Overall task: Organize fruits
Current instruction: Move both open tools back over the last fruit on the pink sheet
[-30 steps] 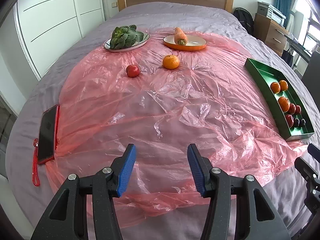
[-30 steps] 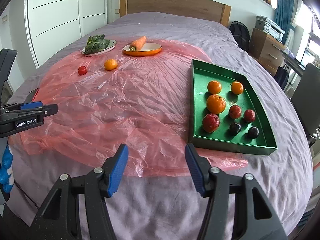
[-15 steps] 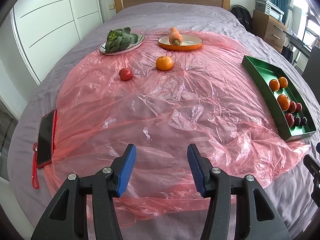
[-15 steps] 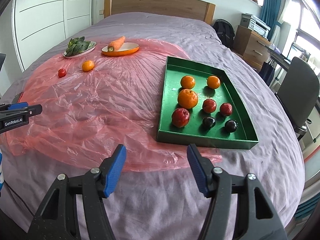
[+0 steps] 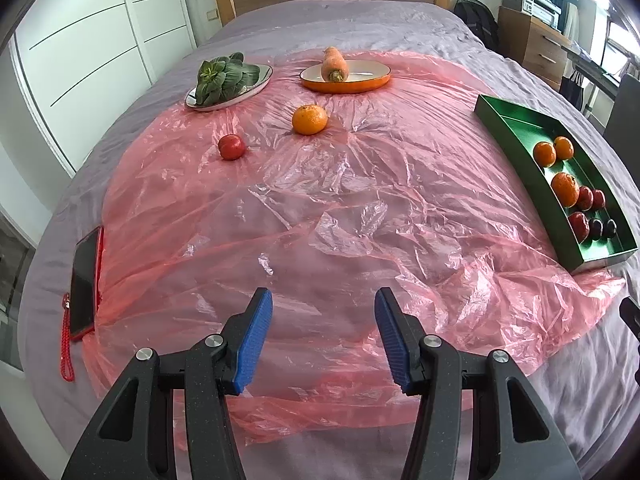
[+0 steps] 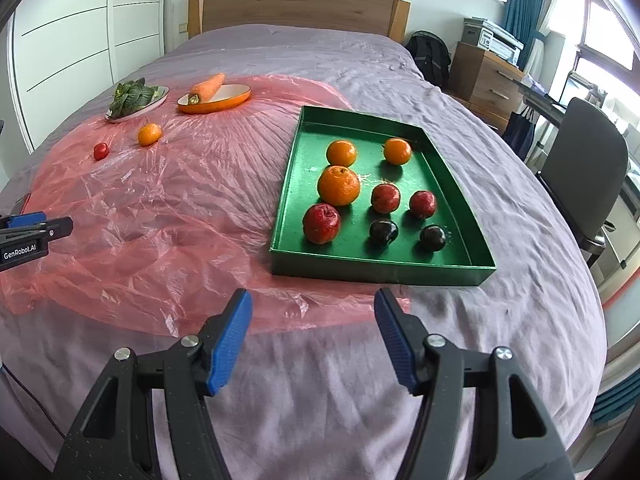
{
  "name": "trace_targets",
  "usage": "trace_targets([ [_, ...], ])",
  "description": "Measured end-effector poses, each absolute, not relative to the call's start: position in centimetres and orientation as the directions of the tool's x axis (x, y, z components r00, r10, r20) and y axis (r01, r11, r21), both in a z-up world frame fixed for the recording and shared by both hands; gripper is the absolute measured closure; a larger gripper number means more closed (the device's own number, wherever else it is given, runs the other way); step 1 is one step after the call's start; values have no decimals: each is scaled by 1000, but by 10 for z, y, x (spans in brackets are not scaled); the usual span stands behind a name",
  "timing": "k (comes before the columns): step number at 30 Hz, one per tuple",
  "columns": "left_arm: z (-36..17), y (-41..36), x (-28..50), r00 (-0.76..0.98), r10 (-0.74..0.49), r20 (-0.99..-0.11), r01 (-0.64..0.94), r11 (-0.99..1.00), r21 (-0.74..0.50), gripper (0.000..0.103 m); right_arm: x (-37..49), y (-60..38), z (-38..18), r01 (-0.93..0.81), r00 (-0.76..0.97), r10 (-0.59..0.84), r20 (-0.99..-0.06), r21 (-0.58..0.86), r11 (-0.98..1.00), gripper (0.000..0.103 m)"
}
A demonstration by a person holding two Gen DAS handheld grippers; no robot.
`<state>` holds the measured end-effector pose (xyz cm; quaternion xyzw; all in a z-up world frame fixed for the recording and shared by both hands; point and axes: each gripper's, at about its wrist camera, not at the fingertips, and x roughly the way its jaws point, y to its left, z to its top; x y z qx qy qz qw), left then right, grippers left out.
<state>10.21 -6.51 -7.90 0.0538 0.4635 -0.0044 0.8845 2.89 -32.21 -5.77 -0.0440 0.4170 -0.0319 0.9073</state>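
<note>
A green tray [image 6: 288, 184] [image 5: 516, 140] on the bed's right side holds several oranges, red fruits and dark plums. On the pink plastic sheet [image 5: 320, 208] lie a loose orange [image 5: 309, 119] [image 6: 149, 135] and a small red fruit [image 5: 231, 147] [image 6: 101, 151], far ahead of both grippers. My left gripper [image 5: 323, 334] hovers open over the sheet's near edge with nothing between its blue pads. My right gripper [image 6: 313, 336] stands open and empty above the grey bedspread, just in front of the tray. The left gripper's side [image 6: 28, 232] shows at the right wrist view's left edge.
A plate of leafy greens [image 5: 224, 80] and an orange dish with a carrot [image 5: 344, 76] sit at the sheet's far end. A phone with a red strap [image 5: 84, 276] lies at the left edge. An office chair [image 6: 580, 184] and drawers [image 6: 484, 76] stand right of the bed.
Both views have shifted: the right gripper swung rightward until the tray sits straight ahead, and the left gripper drifted along the near edge. Both stay open; no fruit moved.
</note>
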Motion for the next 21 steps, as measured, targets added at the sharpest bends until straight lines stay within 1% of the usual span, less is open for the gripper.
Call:
trace_targets([
  [10, -80, -83, 104, 565, 38, -824, 82, 991, 102, 55, 25, -349, -62, 86, 640, -136, -756, -105, 991, 0],
  [12, -81, -85, 104, 564, 38, -825, 85, 991, 104, 54, 24, -353, -62, 94, 640, -141, -755, -105, 990, 0],
  [21, -81, -90, 104, 564, 36, -825, 93, 990, 106, 53, 23, -356, -62, 98, 639, -143, -755, -105, 990, 0],
])
